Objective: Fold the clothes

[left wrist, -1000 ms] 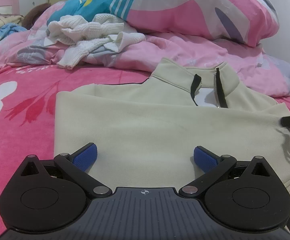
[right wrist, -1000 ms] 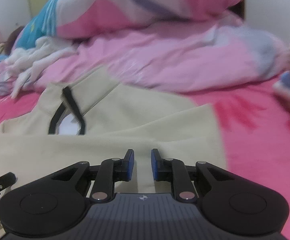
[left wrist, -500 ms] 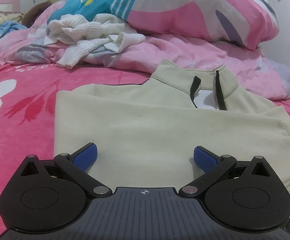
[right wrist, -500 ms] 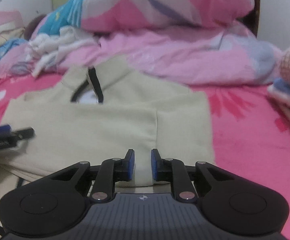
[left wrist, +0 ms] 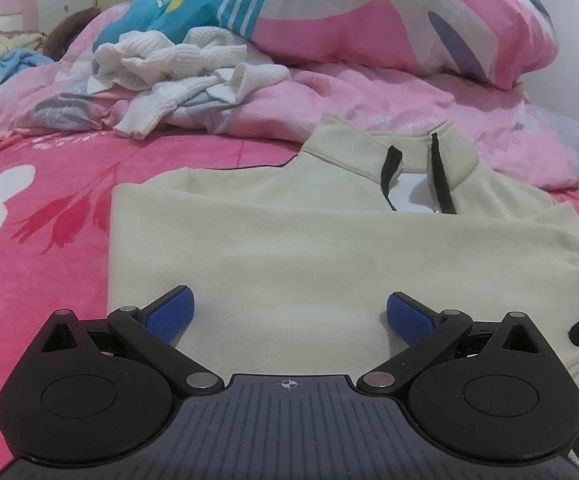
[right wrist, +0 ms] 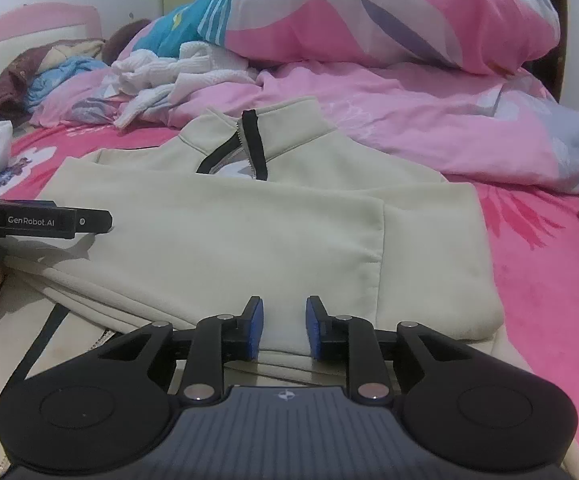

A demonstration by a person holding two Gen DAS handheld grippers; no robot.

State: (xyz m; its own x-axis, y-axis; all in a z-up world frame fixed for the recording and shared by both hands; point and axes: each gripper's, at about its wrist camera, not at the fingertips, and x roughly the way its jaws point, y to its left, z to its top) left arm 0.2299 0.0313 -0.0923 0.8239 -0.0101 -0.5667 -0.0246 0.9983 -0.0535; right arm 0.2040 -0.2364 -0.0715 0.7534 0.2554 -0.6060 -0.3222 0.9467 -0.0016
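Softly napped cream fleece pullover (left wrist: 309, 256) lies folded square; left gripper (left wrist: 289, 314) gapes wide, right gripper (right wrist: 284, 328) opening, both empty

Surface: bed (left wrist: 41, 240), bright pink floral cover.
Centre of frame: cream zip-neck top (left wrist: 289, 248), lying flat.
Upper frame: pink quilt (left wrist: 369, 100), bunched.
Upper left: white knit garment (left wrist: 177, 64), crumpled on quilt.

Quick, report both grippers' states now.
Left gripper: wide open, empty, above the cream pullover.
Right gripper: jaws narrow but opening, pullover hem between them, not clamped.
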